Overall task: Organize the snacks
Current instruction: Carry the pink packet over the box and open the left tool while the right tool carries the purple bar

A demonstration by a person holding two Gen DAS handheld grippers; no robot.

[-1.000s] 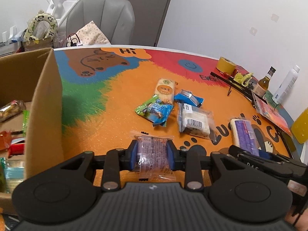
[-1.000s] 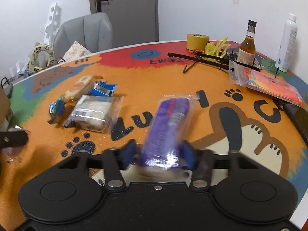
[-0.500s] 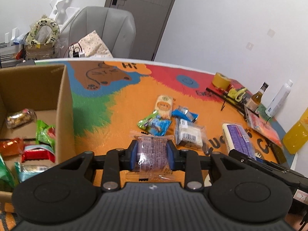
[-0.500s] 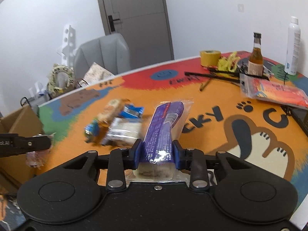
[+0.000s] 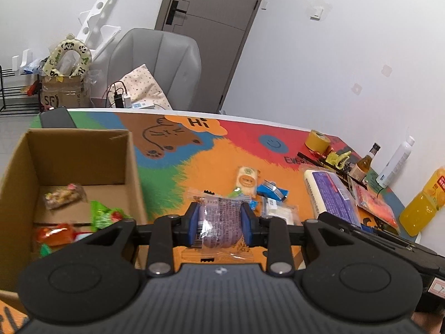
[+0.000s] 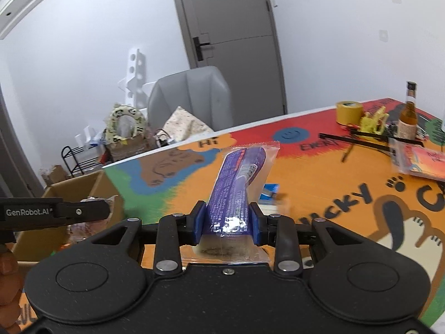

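Observation:
My left gripper point(image 5: 219, 224) is shut on a small clear-wrapped purple snack point(image 5: 219, 226), held above the table just right of an open cardboard box point(image 5: 130, 167). The box holds several snack packets point(image 5: 104, 215). My right gripper point(image 6: 226, 222) is shut on a long purple snack pack point(image 6: 239, 183), held up in the air; that pack also shows in the left wrist view point(image 5: 331, 194). Loose snacks lie on the colourful table mat: a beige packet point(image 5: 246, 179), a blue packet point(image 5: 271, 190) and a white packet point(image 5: 278, 211). The box also shows at the left of the right wrist view point(image 6: 83, 192).
At the table's far right stand a yellow tape roll point(image 5: 317, 140), a small brown bottle point(image 5: 365, 161), a white spray bottle point(image 5: 396, 161), an orange juice bottle point(image 5: 422, 203) and a red-orange packet point(image 5: 375, 203). A grey chair point(image 5: 155, 64) stands behind the table.
Both grippers have risen and moved left toward the box with their snacks held. The box interior now shows more fully in the left wrist view.

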